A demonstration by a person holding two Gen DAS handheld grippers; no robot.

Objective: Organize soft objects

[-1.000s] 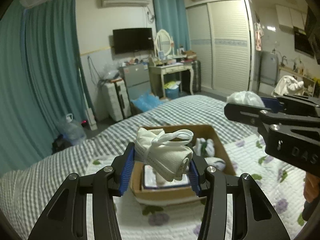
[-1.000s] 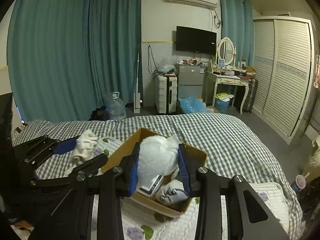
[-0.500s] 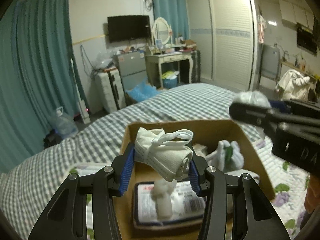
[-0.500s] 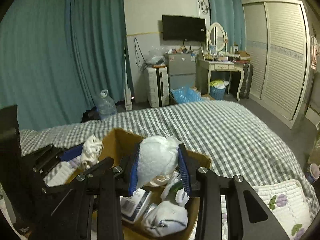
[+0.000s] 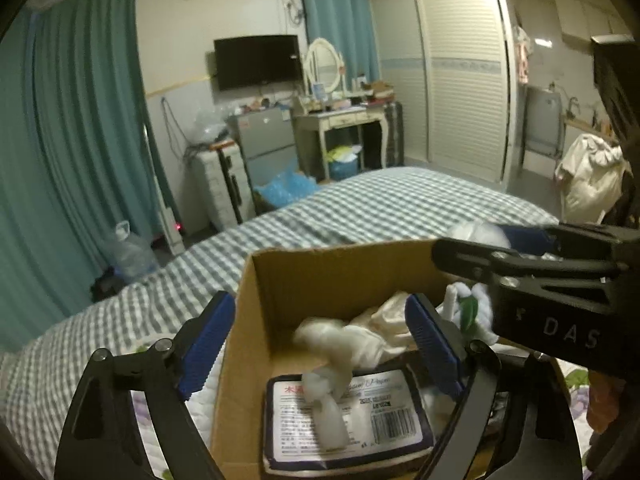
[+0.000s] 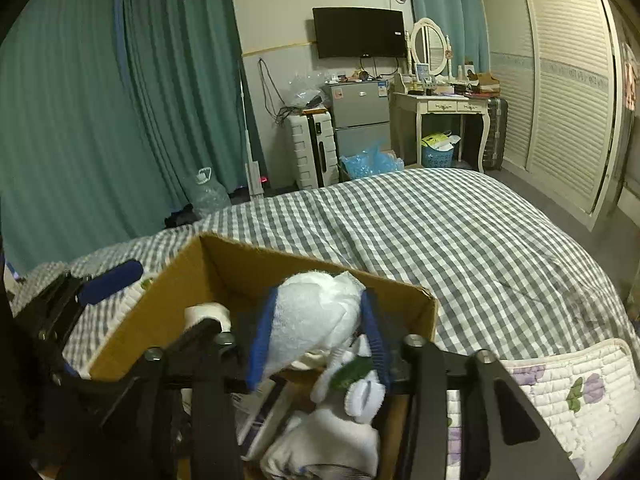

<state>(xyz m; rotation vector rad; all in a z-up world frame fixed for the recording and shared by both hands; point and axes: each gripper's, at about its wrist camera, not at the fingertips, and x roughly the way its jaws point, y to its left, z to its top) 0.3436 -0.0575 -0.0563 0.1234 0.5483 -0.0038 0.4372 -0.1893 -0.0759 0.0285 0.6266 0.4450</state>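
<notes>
teal curtains (image 6: 120,100) and a wall tv (image 6: 358,32) closed off the far side of the room, and a checked bedspread (image 6: 460,240) ran out ahead of both my tools. on it, straight under the tips, sat the cardboard box (image 5: 320,276).

my left gripper (image 5: 320,344) stood wide, its blue pads (image 5: 208,344) spread with nothing between them: the left pad hung outside the box's left wall, the right one over the inside. just below and ahead of that gap lay a cream cloth (image 5: 352,340), loose in the box and partly on a dark packet (image 5: 348,420) with a barcode label. it looked blurred, so i could not tell whether it had settled.

my right gripper (image 6: 316,336) was narrow, clamped on a white towel (image 6: 316,316) that bulged up between its pads, above the box's near right part. under it i saw a small white sock with a green mark (image 6: 356,380) and more white cloth (image 6: 328,444) heaped in the box. from the left camera the right gripper (image 5: 500,240) crossed at right, over the box's far rim. a quilted pad (image 6: 560,384) with purple flowers lay to the right of the box.
</notes>
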